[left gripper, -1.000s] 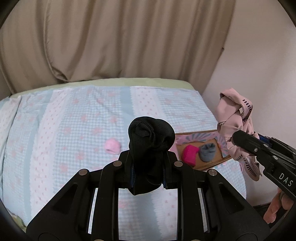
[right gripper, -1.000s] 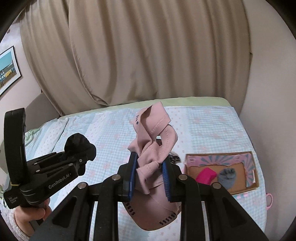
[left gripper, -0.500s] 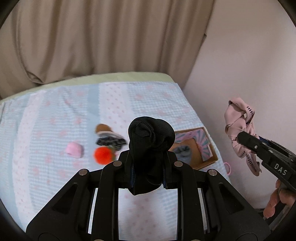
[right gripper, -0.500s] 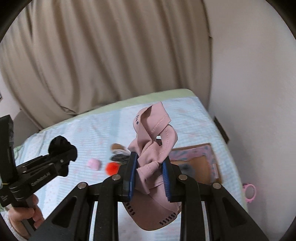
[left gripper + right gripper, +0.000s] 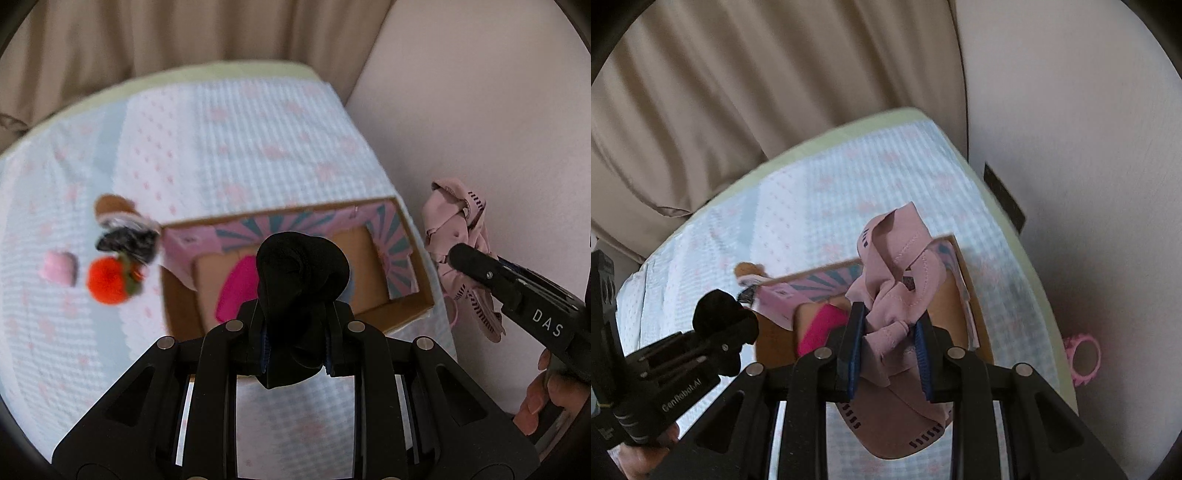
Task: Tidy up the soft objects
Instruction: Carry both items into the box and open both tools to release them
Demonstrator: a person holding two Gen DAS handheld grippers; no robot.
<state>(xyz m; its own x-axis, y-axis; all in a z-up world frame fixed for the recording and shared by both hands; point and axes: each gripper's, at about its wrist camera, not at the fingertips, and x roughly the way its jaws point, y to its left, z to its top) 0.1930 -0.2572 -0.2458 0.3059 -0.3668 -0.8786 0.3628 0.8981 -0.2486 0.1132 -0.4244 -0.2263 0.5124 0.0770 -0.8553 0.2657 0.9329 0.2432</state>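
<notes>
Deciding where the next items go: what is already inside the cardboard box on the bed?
Inside the cardboard box a bright pink soft item shows. The black sock in the left hand-held gripper covers the box's middle, so anything else there stays hidden.

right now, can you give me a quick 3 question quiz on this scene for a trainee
1. Multiple choice: what is the left claw shut on? A) the orange pom-pom B) a black sock C) a pink ring
2. True or false: the cardboard box on the bed is empty.
3. Fill in: the right claw grips a dusty ___ garment.

Key:
1. B, the black sock; the orange pom-pom lies on the bedspread beside the box.
2. False: a magenta item lies inside.
3. Pink: the pink garment bunches between its pads.
</notes>
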